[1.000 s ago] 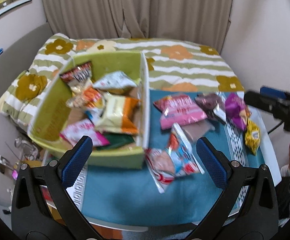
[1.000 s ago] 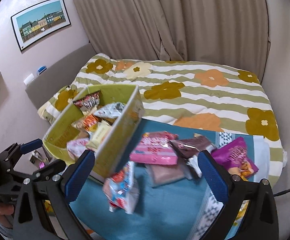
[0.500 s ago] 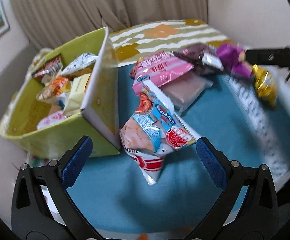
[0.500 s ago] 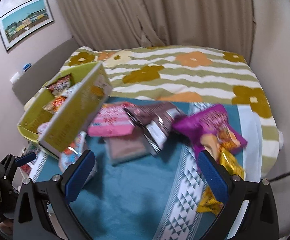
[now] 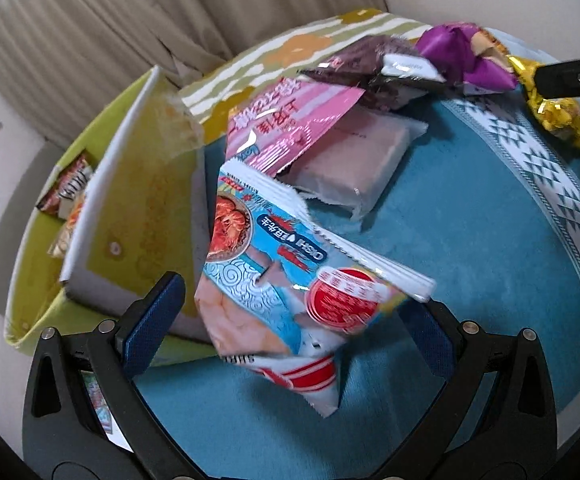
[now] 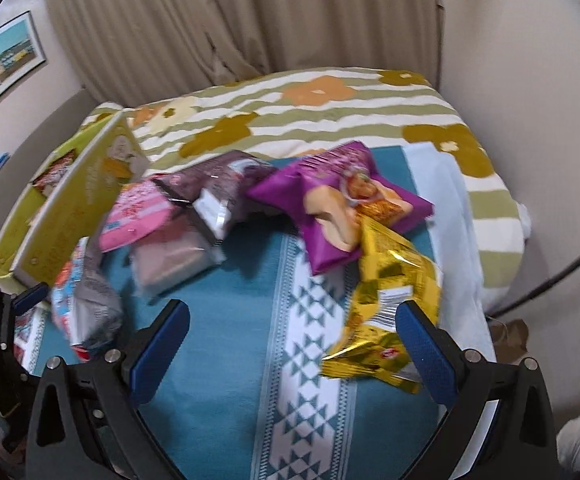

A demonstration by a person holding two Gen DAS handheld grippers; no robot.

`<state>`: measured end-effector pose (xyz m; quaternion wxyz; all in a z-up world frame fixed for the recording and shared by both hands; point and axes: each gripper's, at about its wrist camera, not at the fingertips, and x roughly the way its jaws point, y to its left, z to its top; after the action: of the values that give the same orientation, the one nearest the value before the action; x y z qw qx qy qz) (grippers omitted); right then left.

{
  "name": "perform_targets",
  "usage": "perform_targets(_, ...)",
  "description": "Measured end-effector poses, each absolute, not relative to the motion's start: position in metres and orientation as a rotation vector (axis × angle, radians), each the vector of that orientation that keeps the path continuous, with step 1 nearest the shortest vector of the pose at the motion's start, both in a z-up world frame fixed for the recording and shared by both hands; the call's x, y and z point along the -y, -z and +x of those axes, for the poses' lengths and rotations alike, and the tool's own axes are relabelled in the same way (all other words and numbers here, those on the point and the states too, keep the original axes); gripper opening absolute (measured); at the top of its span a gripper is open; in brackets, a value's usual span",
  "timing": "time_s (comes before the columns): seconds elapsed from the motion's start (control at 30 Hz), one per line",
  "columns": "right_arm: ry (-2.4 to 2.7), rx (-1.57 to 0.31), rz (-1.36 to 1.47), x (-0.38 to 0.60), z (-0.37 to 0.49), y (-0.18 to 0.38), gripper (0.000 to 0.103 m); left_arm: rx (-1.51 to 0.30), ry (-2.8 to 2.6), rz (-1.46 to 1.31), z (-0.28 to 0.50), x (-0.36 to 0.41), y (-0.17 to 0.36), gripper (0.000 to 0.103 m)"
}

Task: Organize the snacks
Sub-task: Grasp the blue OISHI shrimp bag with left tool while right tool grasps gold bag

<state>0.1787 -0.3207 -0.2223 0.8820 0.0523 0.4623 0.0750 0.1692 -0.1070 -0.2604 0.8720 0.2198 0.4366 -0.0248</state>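
My left gripper (image 5: 290, 316) is open, its blue pads on either side of a blue and red shrimp snack bag (image 5: 290, 276) that leans by the green box (image 5: 137, 200). The box holds several snacks. A pink bag (image 5: 290, 128), a pale mauve pack (image 5: 350, 160), a brown bag (image 5: 370, 64), a purple bag (image 5: 462, 56) and a gold bag (image 5: 558, 116) lie on the teal cloth. My right gripper (image 6: 294, 348) is open and empty, just left of the gold bag (image 6: 390, 304). The purple bag (image 6: 342, 196) lies beyond it.
The teal cloth with a white patterned stripe (image 6: 306, 380) covers the table. A bed with a flowered, striped cover (image 6: 330, 112) lies behind it, with curtains (image 6: 249, 20) and walls close by. The left gripper shows at the left edge (image 6: 9, 312).
My left gripper has moved in close to the shrimp bag, which now sits between its pads. My right gripper has swung right and down toward the gold bag.
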Motion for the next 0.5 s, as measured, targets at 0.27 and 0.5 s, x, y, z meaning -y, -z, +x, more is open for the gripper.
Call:
perform_targets(0.27,-0.037,-0.988,0.105,0.334,0.195,0.246,0.102,-0.942,0.046,0.454,0.182,0.104,0.269,0.094)
perform_targets(0.5,0.033,-0.99,0.081,0.343,0.201,0.254,0.096,-0.93,0.018,0.469,0.182,0.104,0.268,0.081)
